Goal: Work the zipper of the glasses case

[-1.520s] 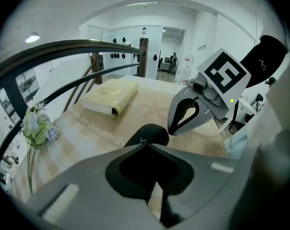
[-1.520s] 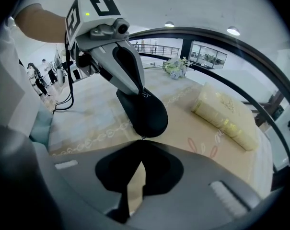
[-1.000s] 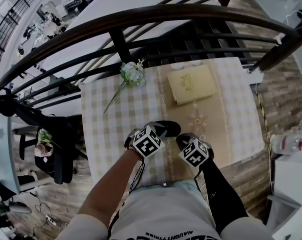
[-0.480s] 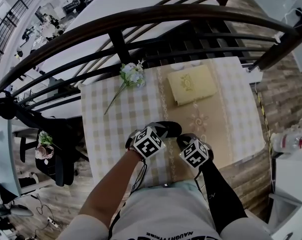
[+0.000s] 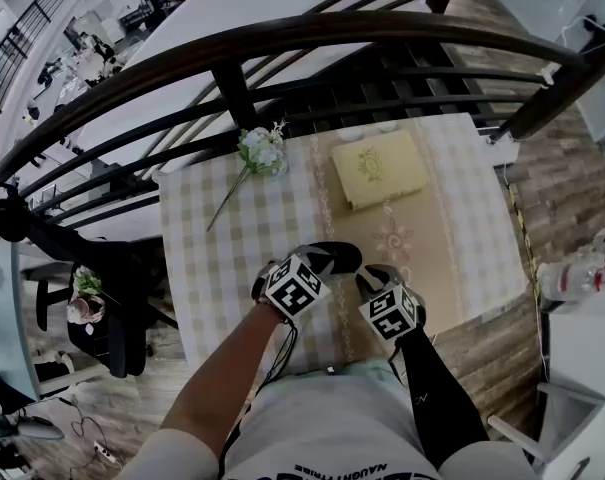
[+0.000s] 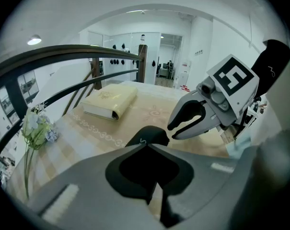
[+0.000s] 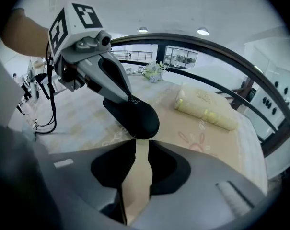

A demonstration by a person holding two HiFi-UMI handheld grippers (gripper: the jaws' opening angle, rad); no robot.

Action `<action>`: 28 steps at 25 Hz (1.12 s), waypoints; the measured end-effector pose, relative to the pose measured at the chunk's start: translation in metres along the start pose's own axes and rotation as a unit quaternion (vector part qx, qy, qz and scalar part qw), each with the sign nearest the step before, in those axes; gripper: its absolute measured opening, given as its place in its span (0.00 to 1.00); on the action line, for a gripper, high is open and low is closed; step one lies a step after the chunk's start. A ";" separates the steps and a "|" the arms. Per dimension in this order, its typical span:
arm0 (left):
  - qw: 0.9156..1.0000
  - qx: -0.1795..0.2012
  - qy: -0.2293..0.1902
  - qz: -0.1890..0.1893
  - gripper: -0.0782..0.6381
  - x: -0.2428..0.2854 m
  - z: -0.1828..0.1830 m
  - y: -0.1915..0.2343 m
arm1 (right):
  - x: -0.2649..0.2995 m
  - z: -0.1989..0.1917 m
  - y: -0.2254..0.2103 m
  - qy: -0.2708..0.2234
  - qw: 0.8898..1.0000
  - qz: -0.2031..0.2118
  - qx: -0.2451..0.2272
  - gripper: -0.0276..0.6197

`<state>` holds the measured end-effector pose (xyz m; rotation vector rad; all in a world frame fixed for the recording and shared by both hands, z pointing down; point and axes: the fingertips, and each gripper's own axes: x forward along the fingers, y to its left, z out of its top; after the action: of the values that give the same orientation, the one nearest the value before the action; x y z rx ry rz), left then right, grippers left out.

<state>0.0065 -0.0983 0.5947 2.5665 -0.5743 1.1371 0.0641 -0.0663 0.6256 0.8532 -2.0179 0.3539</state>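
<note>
Bench (image 5: 212,243): case (image 5: 334,256) sits near the front edge, long axis along that edge. Left tool (image 6: 148,146) is clamped on its left end. Right tool (image 7: 141,142) jaws have just been opening, nothing between them, with the case's right end just ahead of the tips.

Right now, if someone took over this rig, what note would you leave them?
Left gripper: shut on the case, holding it low over the table near its front edge.
Right gripper: open. Its jaws have just been opening, nothing is between them, and the tips sit just short of the case's rounded end.
Done: unclear. Neither the zipper pull nor how far the zipper has run shows in any view.
Left: probably find the pull with the right gripper and run the zipper while the left gripper holds the case.
</note>
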 end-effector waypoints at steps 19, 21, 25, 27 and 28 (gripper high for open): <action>0.974 -0.047 -0.162 0.153 0.12 -0.073 0.055 0.008 | -0.093 0.071 -0.040 -0.173 0.982 -0.080 0.002 0.26; 0.966 -0.056 -0.181 0.178 0.12 -0.087 0.069 0.003 | -0.110 0.079 -0.045 -0.197 0.977 -0.079 -0.003 0.26; 0.949 -0.053 -0.219 0.220 0.12 -0.110 0.100 -0.010 | -0.144 0.092 -0.059 -0.257 0.964 -0.075 0.010 0.29; 0.940 -0.049 -0.237 0.240 0.12 -0.124 0.114 -0.018 | -0.161 0.096 -0.064 -0.284 0.956 -0.076 0.018 0.32; 0.935 -0.045 -0.246 0.250 0.12 -0.131 0.122 -0.022 | -0.170 0.098 -0.067 -0.297 0.951 -0.078 0.022 0.33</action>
<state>0.0146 -0.0956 0.4142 2.6972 -1.4241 0.5429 0.1108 -0.0937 0.4259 1.2487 -2.4717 0.0465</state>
